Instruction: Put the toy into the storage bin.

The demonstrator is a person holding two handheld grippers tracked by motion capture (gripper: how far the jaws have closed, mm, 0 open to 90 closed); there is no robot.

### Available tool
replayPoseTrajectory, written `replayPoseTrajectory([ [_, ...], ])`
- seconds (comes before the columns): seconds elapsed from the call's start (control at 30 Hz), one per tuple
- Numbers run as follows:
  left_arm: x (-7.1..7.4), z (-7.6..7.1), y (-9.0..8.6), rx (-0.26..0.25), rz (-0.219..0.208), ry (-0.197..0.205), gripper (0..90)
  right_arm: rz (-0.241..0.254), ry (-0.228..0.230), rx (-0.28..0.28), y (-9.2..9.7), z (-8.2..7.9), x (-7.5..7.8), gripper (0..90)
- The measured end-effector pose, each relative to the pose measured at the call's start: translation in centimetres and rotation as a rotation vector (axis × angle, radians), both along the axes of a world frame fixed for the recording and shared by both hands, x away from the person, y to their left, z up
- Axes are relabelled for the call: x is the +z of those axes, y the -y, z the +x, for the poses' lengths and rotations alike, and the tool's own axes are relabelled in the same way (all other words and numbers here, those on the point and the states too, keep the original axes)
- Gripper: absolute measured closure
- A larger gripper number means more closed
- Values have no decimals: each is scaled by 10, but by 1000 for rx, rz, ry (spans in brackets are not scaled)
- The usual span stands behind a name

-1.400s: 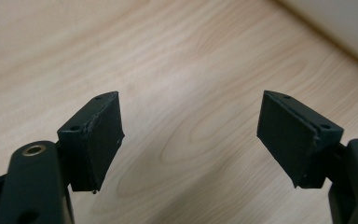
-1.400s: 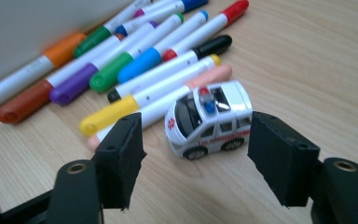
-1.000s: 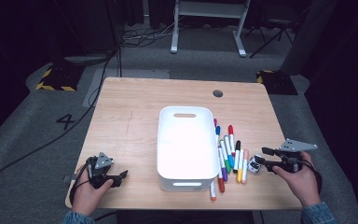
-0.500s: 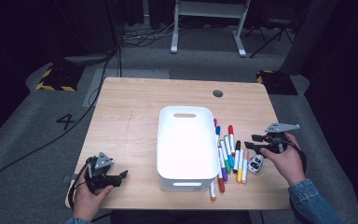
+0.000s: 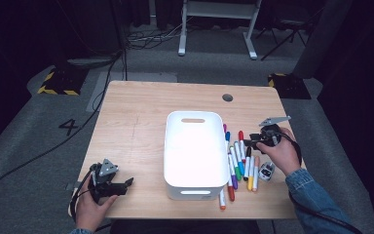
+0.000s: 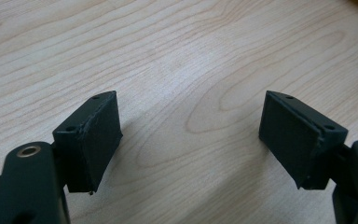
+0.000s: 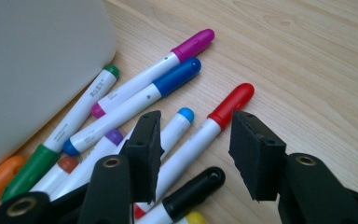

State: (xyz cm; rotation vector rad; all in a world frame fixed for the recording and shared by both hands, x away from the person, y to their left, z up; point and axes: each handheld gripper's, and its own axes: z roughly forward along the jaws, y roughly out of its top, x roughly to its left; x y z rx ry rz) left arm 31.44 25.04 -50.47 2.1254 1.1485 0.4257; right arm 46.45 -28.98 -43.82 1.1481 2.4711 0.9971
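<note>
From the high view, a white plastic bin sits mid-table, with coloured markers lying just to its right. The right gripper hovers over the markers' far ends; the left gripper rests near the table's front left corner.

In the left gripper view, the jaws stand apart over bare wood, grasping nothing.

In the right gripper view, the jaws have just been closing and straddle the red-capped marker without pressing it.
</note>
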Motion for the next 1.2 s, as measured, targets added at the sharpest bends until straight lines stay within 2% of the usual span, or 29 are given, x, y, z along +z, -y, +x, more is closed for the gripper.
replayPoseTrajectory([
  [0.23,0,2,0,1,4,-5,190,-15,-44,-38,-8,15,-8,554],
  [0.27,0,2,1,2,3,-9,186,-30,-42,-31,-8,17,-9,557],
  [0.57,0,4,1,5,11,-9,162,-57,-125,-101,-17,27,-24,603],
  [0.87,0,4,1,4,9,-8,162,-90,-145,-143,-25,32,-33,643],
  [0.9,0,4,1,4,9,-8,162,-81,-149,-150,-27,33,-33,646],
  [1.2,0,4,1,4,10,-9,162,-111,-134,-162,-38,43,-32,693],
])
